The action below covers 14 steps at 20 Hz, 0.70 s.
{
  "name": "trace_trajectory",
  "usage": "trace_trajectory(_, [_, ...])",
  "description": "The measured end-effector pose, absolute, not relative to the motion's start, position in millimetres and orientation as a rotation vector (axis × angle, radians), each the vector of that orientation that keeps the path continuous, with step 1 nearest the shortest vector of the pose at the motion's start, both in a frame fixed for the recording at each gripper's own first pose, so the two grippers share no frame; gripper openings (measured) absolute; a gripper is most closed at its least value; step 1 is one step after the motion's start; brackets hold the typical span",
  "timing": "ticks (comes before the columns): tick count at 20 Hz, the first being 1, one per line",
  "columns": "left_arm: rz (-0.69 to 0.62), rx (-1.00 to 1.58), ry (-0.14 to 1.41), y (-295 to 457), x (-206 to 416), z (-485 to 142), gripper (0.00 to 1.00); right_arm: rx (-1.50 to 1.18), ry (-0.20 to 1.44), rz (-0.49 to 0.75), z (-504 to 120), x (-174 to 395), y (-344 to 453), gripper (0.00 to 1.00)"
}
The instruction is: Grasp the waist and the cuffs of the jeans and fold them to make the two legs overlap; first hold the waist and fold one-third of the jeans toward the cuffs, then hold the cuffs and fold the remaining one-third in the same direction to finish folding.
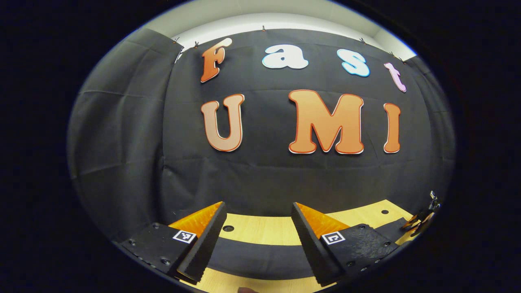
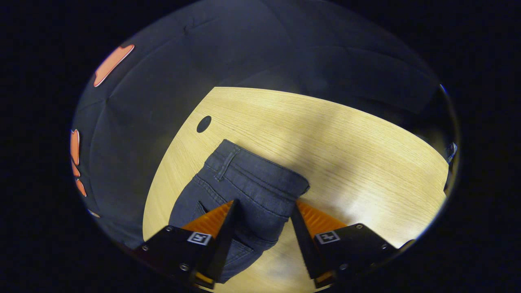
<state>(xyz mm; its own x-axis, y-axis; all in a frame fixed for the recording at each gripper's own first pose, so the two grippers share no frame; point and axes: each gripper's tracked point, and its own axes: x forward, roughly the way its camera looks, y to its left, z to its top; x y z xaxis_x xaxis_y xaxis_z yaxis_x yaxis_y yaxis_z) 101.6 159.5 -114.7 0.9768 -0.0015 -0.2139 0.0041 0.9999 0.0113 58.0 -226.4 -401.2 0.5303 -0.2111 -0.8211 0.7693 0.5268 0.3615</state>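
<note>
The right gripper [image 2: 262,211] is hanging over the jeans [image 2: 244,195] with its fingers spread wide, one on each side of the waist end, probably to line up a grip on the waistband [image 2: 260,171]. The jeans are lying flat on the wooden table [image 2: 346,142], waist end just beside the table's round hole [image 2: 204,124] (the legs are running out of sight). The left gripper [image 1: 258,228] is also spread and gripping nothing, hovering over a dark strip, perhaps the jeans, that lies across the table.

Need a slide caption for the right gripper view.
Open right gripper poised over the jeans' waist on the wooden table.
</note>
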Motion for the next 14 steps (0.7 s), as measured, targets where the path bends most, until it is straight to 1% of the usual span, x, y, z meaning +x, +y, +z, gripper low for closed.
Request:
trace_trajectory(1, [-0.012, 0.016, 0.229, 155, 97, -117, 0.93, 0.824, 0.787, -0.646, -400, 66, -223, 0.54])
trace_trajectory(2, [-0.023, 0.020, 0.239, 147, 94, -121, 0.93, 0.818, 0.769, -0.654, -396, 69, -223, 0.39])
trace_trajectory(3, [-0.033, 0.027, 0.245, 141, 90, -120, 0.95, 0.799, 0.781, -0.647, -398, 68, -221, 0.24])
trace_trajectory(4, [-0.044, 0.033, 0.247, 136, 86, -121, 0.96, 0.773, 0.767, -0.653, -387, 66, -221, 0.24])
trace_trajectory(5, [-0.053, 0.041, 0.247, 132, 86, -120, 0.95, 0.750, 0.758, -0.648, -384, 66, -220, 0.19])
trace_trajectory(7, [-0.071, 0.053, 0.239, 127, 87, -118, 0.95, 0.714, 0.692, -0.645, -364, 73, -218, 0.18])
trace_trajectory(8, [-0.082, 0.056, 0.233, 126, 86, -117, 0.96, 0.706, 0.685, -0.622, -358, 78, -213, 0.11])
trace_trajectory(9, [-0.094, 0.058, 0.230, 123, 86, -115, 0.93, 0.682, 0.656, -0.622, -343, 76, -213, 0.11])
trace_trajectory(10, [-0.106, 0.056, 0.228, 124, 85, -115, 0.95, 0.665, 0.655, -0.603, -334, 77, -206, 0.10])
trace_trajectory(14, [-0.135, 0.038, 0.198, 133, 82, -108, 0.94, 0.565, 0.597, -0.589, -299, 73, -186, 0.10])
